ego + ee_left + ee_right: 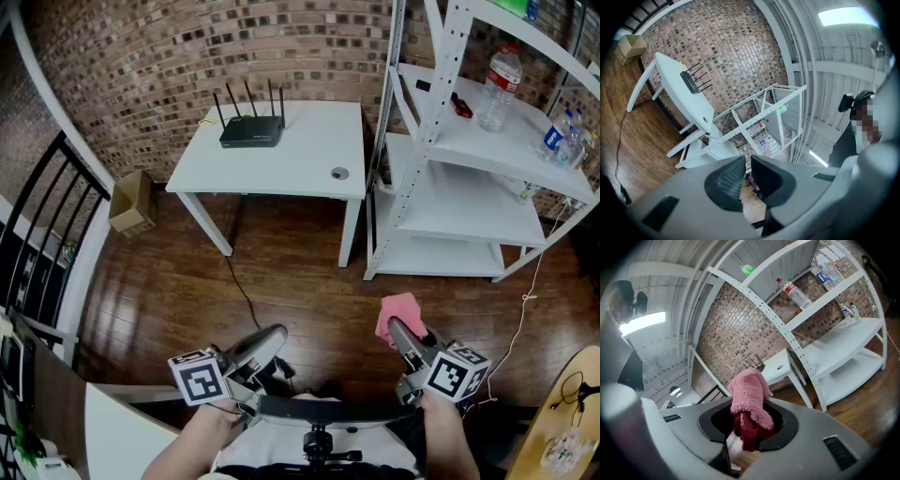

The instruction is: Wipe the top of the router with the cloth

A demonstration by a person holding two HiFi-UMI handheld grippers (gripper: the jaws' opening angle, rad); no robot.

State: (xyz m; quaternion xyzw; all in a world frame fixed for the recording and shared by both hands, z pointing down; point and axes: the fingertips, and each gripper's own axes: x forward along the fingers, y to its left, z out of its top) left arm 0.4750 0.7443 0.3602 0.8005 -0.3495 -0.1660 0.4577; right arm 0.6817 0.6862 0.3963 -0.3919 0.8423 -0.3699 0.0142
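So the flat black router with four antennas (pixel 251 131) sits at the back-left corner of the white bench (pixel 314 164), long side running left-right, well ahead of both grippers. The right gripper (pixel 397 330) has its jaws clamped on the fluffy pink cloth (pixel 398 307) (the left gripper (pixel 270 337) is pretty much closed on nothing). I'd guess the right one needs to go forward and leftward.
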